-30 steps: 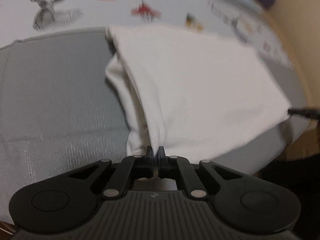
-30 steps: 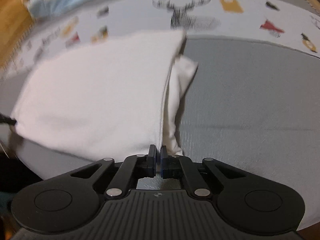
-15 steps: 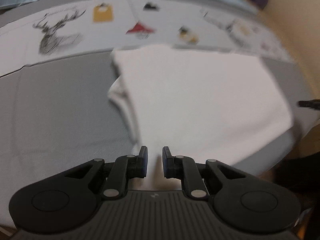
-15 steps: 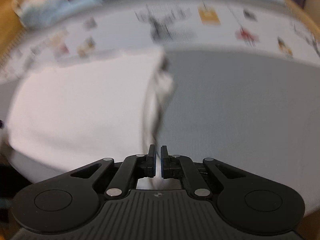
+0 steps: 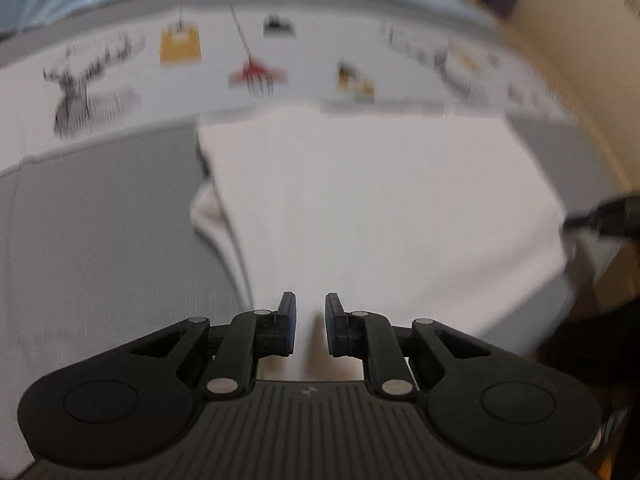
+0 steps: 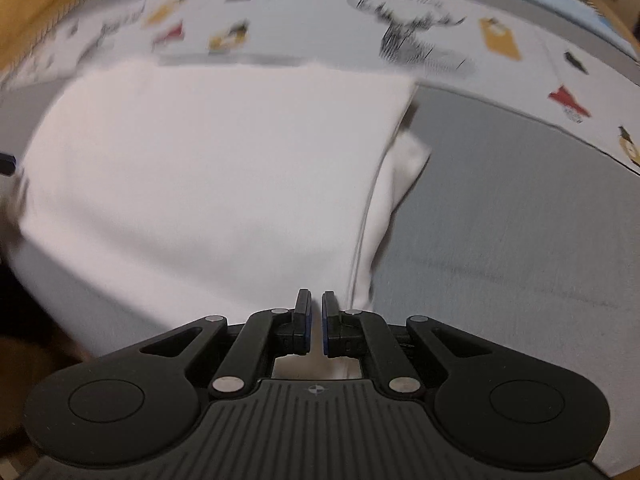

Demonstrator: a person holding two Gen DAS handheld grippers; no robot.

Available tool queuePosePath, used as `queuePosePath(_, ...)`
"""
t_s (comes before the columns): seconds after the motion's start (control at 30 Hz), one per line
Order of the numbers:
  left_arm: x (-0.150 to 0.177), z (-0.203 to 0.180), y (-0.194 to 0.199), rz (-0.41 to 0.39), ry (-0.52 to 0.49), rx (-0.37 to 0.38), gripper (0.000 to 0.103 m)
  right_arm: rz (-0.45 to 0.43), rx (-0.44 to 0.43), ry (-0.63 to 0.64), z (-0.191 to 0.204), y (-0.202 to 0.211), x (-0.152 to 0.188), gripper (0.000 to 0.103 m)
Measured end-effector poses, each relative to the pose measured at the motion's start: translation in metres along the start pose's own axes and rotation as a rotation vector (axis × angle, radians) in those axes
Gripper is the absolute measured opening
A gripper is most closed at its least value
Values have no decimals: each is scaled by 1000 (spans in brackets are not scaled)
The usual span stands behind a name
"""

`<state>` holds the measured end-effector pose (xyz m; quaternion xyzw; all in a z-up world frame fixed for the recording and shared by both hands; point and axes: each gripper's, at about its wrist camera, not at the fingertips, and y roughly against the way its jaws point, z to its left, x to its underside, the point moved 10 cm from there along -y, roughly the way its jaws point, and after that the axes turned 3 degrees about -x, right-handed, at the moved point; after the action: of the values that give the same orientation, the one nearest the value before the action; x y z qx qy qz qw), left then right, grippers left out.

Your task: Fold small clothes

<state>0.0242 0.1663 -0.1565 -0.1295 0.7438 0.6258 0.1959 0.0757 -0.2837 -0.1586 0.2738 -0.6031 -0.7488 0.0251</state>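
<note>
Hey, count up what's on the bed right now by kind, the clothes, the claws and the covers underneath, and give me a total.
White garment: 1
Claws, left claw and right claw: 2
Grey mat: 1
Printed sheet: 1
Total: 5

Grey mat [image 5: 100, 240] on picture-printed sheet [image 5: 312, 52], beige wall [image 5: 580, 40] behind.
</note>
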Motion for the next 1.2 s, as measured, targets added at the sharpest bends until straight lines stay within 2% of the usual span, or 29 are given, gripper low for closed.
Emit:
queuePosePath(0.1, -20, -2, -15, -47, 5, -42, 17, 67, 71, 20, -6, -16, 12, 8)
queuePosePath(0.13, -18, 2, -27, -19, -2, -68, 17, 92, 94, 45, -7, -20, 16, 18)
queuePosePath(0.17, -9, 7, -43, 53, -25, -116, 16, 102, 110, 59, -6, -21, 17, 23)
queuePosePath(0.2, 3, 11, -51, 114, -58, -168, 26, 106, 120, 57, -5, -20, 16, 26)
queuePosePath(0.23, 4, 13, -53, 113, -75, -198, 37, 102, 125, 46, -5, -17, 13, 26)
queuePosePath(0.3, -6, 14, -43, 88, -36, -202, 36, 49, 128, 6, -1, -6, 1, 26)
queuePosePath(0.4, -23, 15, -14, 0, 21, -190, 37, -106, 125, -51, 15, 25, -24, 30)
queuePosePath(0.5, -39, 9, 21, -92, 5, -149, 43, -265, 129, -81, 44, 54, -44, 45)
queuePosePath(0.6, -51, 4, 65, -214, -17, -162, 56, -360, 87, -91, 78, 64, -58, 49)
queuePosePath(0.63, -54, 2, 79, -263, -28, -158, 64, -380, 67, -96, 90, 64, -61, 51)
queuePosePath(0.7, -51, -3, 102, -336, -26, -148, 71, -412, 29, -101, 120, 61, -62, 52)
queuePosePath(0.77, -41, 1, 112, -395, 28, -154, 75, -418, 4, -92, 147, 53, -58, 52)
queuePosePath(0.83, -34, 10, 109, -366, 89, -192, 75, -405, -12, -58, 177, 40, -58, 52)
queuePosePath(0.9, -36, 17, 114, -405, 125, -238, 75, -393, -33, 10, 212, 29, -58, 52)
queuePosePath(0.97, -36, 27, 109, -378, 149, -270, 75, -378, -47, 92, 243, 14, -56, 52)
queuePosePath(1.07, -36, 43, 102, -331, 205, -281, 75, -336, -54, 201, 282, -8, -52, 52)
queuePosePath(1.2, -34, 58, 97, -305, 241, -298, 75, -320, -58, 316, 317, -27, -48, 51)
